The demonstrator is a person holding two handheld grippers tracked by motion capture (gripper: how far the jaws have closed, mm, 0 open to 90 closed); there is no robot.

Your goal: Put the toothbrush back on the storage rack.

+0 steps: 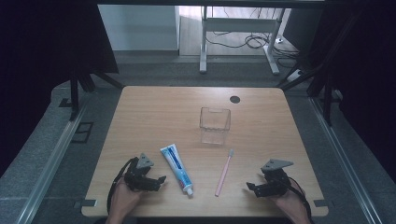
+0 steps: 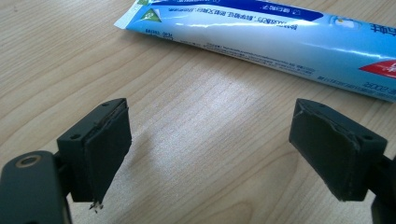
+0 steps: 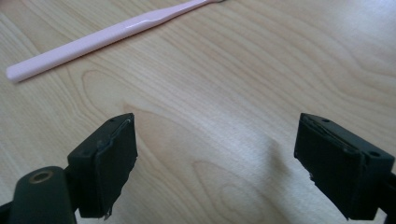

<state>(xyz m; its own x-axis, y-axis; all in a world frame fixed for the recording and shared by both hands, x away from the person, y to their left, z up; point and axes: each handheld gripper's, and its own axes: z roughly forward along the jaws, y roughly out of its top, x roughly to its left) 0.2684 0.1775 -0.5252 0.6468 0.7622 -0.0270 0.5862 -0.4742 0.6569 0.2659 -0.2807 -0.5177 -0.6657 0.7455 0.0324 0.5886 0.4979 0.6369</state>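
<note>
Wood-grain tabletop (image 1: 154,107) was the stage, and nothing on it had been lifted yet. Far left, the left gripper (image 1: 161,179) rested low near the front edge, jaws spread wide with only bare wood between them. In the left gripper view the same gripper (image 2: 210,140) looked straight at the toothpaste tube (image 2: 261,32) lying just ahead, pads well clear of it.

Next along, that blue-and-white toothpaste tube (image 1: 177,169) lay flat, cap end toward the person. Right of it, the pink toothbrush (image 1: 223,172) lay flat too, bristle end pointing away toward the clear plastic cup (image 1: 215,125), which stood upright and empty near the middle of the table.

Over on the right, the right gripper (image 1: 251,187) sat near the front edge, a little apart from the toothbrush. From its own camera the right gripper (image 3: 215,158) showed jaws held wide open, gripping nothing, with the toothbrush handle (image 3: 102,37) stretched across the wood beyond them.

So the score, as I read it: approach made on both sides, no grasp taken. Still to come, judging by the layout, were the pick-ups and dropping both items into the cup.
</note>
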